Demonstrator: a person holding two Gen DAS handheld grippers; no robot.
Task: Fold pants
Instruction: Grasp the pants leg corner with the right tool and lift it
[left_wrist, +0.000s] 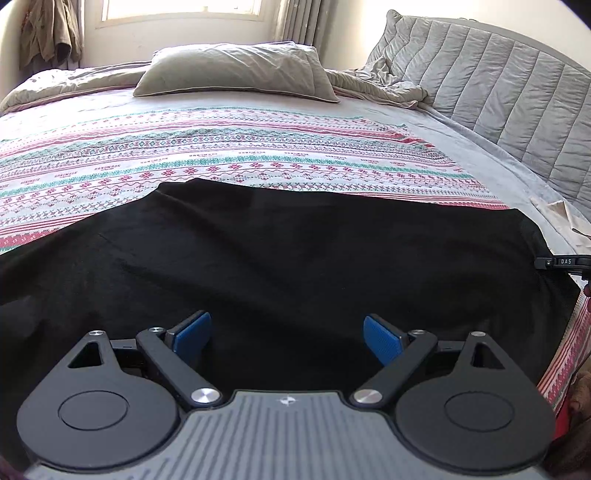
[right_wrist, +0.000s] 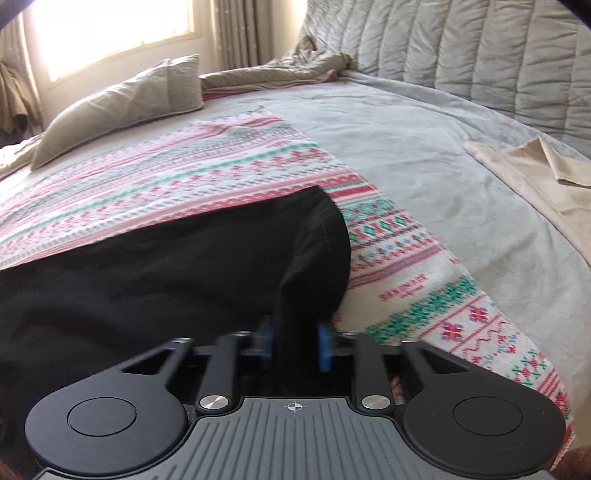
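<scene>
Black pants (left_wrist: 280, 254) lie spread across a patterned red, green and white blanket (left_wrist: 221, 155) on the bed. My left gripper (left_wrist: 287, 334) hovers over the near part of the pants, its blue pads wide apart with only flat cloth below them. In the right wrist view the pants (right_wrist: 166, 273) end in a raised fold at their right edge. My right gripper (right_wrist: 295, 341) is shut on that fold, with black cloth pinched between its blue pads. The tip of the right gripper (left_wrist: 561, 263) shows at the right edge of the left wrist view.
A grey pillow (left_wrist: 236, 70) lies at the far side of the bed under a window. A quilted grey headboard (left_wrist: 498, 96) runs along the right. Crumpled bedding (left_wrist: 384, 83) sits beside it. A beige cloth (right_wrist: 535, 177) lies on the grey sheet (right_wrist: 424, 147) at right.
</scene>
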